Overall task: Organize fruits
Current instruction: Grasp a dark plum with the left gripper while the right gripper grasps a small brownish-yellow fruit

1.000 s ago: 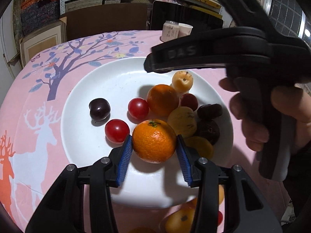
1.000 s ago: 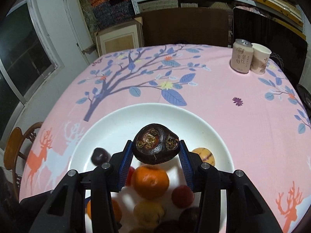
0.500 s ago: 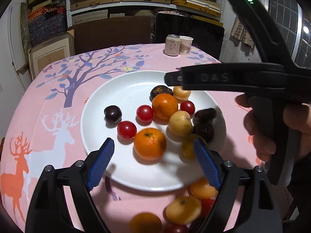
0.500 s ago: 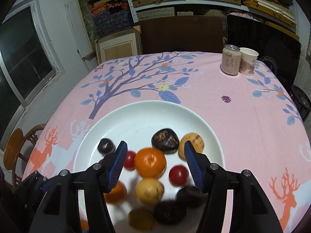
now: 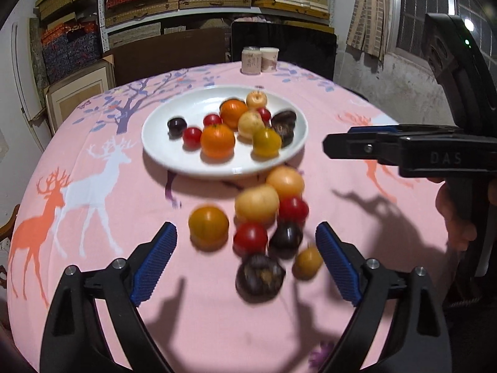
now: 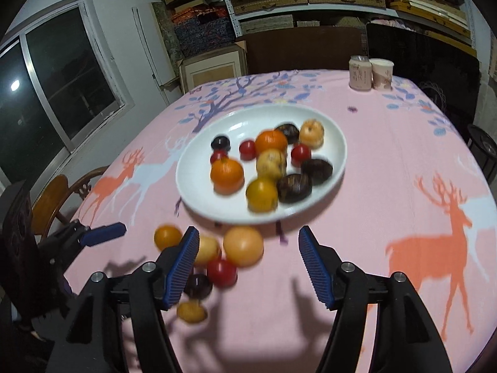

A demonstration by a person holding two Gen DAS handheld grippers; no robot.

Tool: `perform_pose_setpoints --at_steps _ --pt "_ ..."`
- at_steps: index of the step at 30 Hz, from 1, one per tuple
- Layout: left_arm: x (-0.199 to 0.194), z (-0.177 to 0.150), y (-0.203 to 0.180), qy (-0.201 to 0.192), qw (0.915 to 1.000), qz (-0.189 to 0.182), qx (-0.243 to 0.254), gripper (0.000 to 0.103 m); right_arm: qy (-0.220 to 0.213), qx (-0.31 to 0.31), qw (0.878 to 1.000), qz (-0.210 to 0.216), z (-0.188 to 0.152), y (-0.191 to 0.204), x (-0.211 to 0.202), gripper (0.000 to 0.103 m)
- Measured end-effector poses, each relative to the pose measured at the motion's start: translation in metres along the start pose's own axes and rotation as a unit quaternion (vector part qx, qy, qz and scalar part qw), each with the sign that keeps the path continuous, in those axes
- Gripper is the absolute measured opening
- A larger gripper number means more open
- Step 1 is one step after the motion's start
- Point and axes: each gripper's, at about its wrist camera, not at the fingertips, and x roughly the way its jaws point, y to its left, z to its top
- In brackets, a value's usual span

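Observation:
A white plate [image 5: 161,152] [image 6: 338,143] on the pink tablecloth holds several fruits: two oranges, cherry tomatoes, yellow fruits and dark ones. In front of the plate lies a loose cluster [image 5: 257,208] [image 6: 242,245] of yellow, red and dark fruits on the cloth. My left gripper [image 5: 245,251] hangs over this cluster, its jaws opening wide, pressing on nothing. My right gripper [image 6: 248,261] is above the cloth near the plate's front rim, jaws opening, nothing between the pads. The right gripper also shows side-on in the left view [image 5: 341,146].
A can [image 6: 360,73] and a paper cup [image 6: 382,74] stand at the table's far edge. A wooden chair [image 6: 52,199] stands at the left. Shelves with boxes fill the back wall. A hand [image 5: 456,217] grips the right tool.
Both grippers let go of their fruit, the left an orange and the right a dark fruit, which now lie on the plate. Both opened and pulled back toward the near cluster.

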Motion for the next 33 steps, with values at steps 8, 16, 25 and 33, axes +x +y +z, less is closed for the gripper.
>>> perform_pose_setpoints --at_steps 8,16,25,33 --pt "0.008 -0.034 -0.008 0.022 0.9993 0.026 0.015 0.088 0.011 0.076 0.997 0.03 -0.056 -0.027 0.012 0.067" --pt "0.028 -0.031 -0.018 0.05 0.9979 0.023 0.035 0.045 0.022 0.054 0.998 0.025 -0.067 -0.021 0.017 0.067" --pt "0.005 -0.034 0.007 -0.019 0.9985 0.021 -0.048 0.039 0.026 -0.023 0.998 0.045 -0.072 0.014 0.014 0.067" --pt "0.003 -0.034 0.016 -0.027 0.9966 0.022 -0.074 0.039 0.046 -0.083 0.995 0.027 -0.069 0.052 0.03 0.06"
